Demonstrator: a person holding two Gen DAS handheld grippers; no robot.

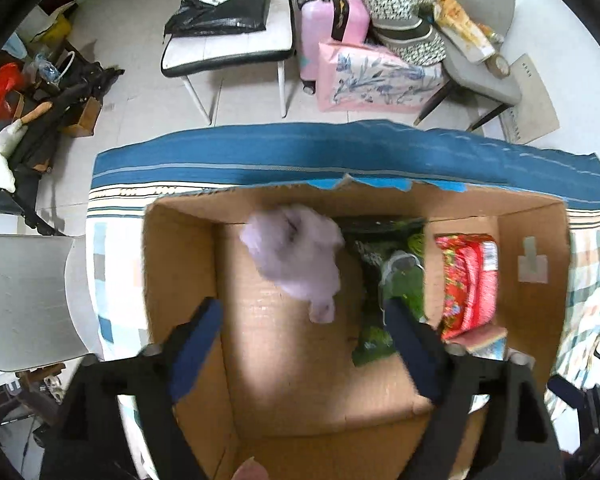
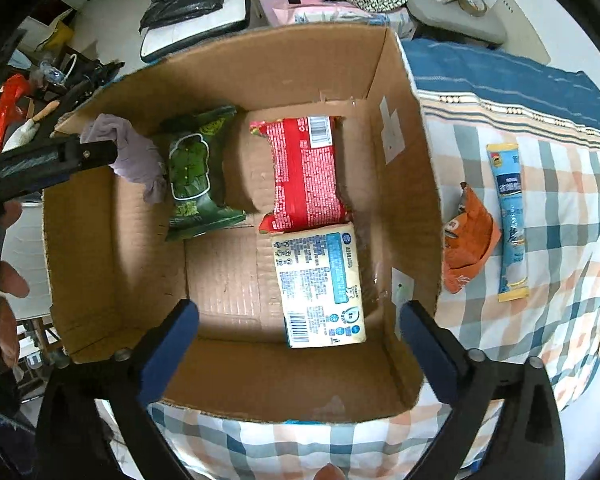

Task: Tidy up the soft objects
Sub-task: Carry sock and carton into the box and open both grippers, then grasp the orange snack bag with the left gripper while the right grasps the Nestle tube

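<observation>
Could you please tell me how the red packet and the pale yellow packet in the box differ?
The red packet is red with small white print and looks crinkled and puffy; the pale yellow packet is cream with blue panels and looks flat and boxy. The red packet lies nearer the far wall of the cardboard box, the pale yellow packet nearer the camera. Both lie flat with barcodes up, their ends meeting, along the same side.
</observation>
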